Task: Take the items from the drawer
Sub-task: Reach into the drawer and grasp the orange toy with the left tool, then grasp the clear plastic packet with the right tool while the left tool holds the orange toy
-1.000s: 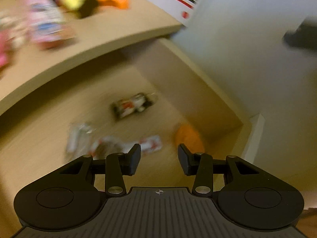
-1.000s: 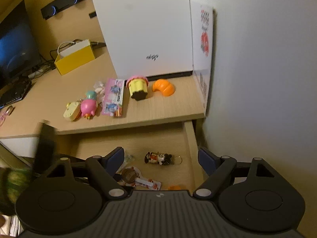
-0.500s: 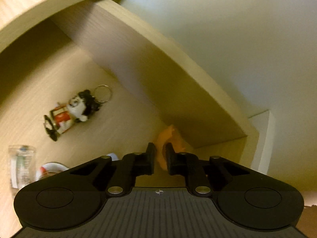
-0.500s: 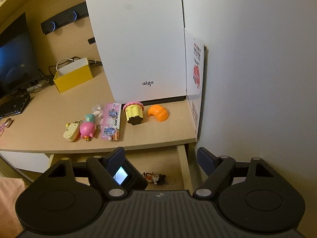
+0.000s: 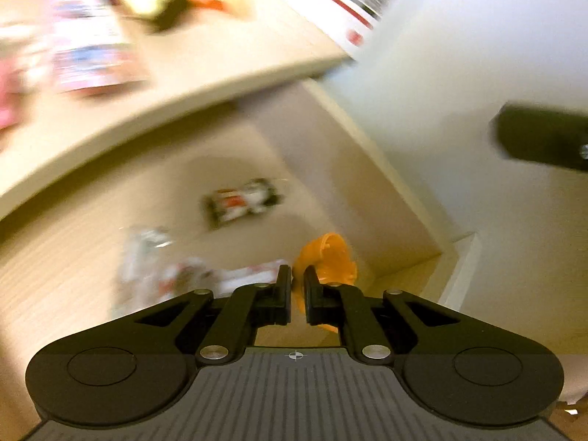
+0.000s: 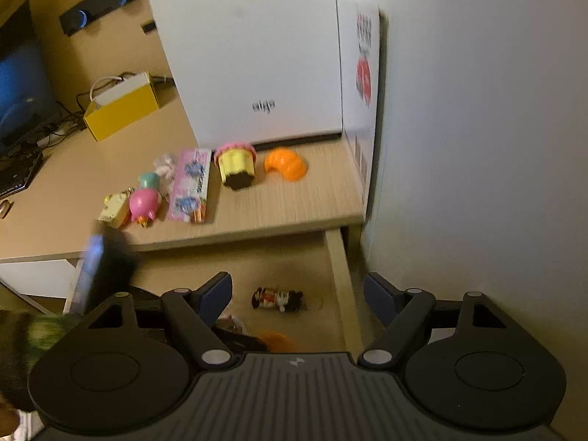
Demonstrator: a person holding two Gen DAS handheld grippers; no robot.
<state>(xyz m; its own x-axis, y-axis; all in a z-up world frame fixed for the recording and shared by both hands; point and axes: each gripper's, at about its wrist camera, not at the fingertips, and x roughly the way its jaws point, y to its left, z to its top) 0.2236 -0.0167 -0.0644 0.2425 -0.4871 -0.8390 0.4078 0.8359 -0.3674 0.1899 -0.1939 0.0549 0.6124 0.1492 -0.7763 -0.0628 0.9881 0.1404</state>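
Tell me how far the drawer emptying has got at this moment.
Done: several toys, including a cupcake toy, lie on the desktop. In hand: the left gripper has its jaws shut on an orange toy; the right gripper is open and empty. Left: a figure keychain and packets in the drawer.

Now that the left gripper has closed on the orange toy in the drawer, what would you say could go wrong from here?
1. The left gripper pinches only an edge of the orange toy, so the toy may slip out on the lift.
2. The desk edge overhangs the drawer; a steep lift might knock the toy against it.
3. The open right gripper hovers close and could get in the way.
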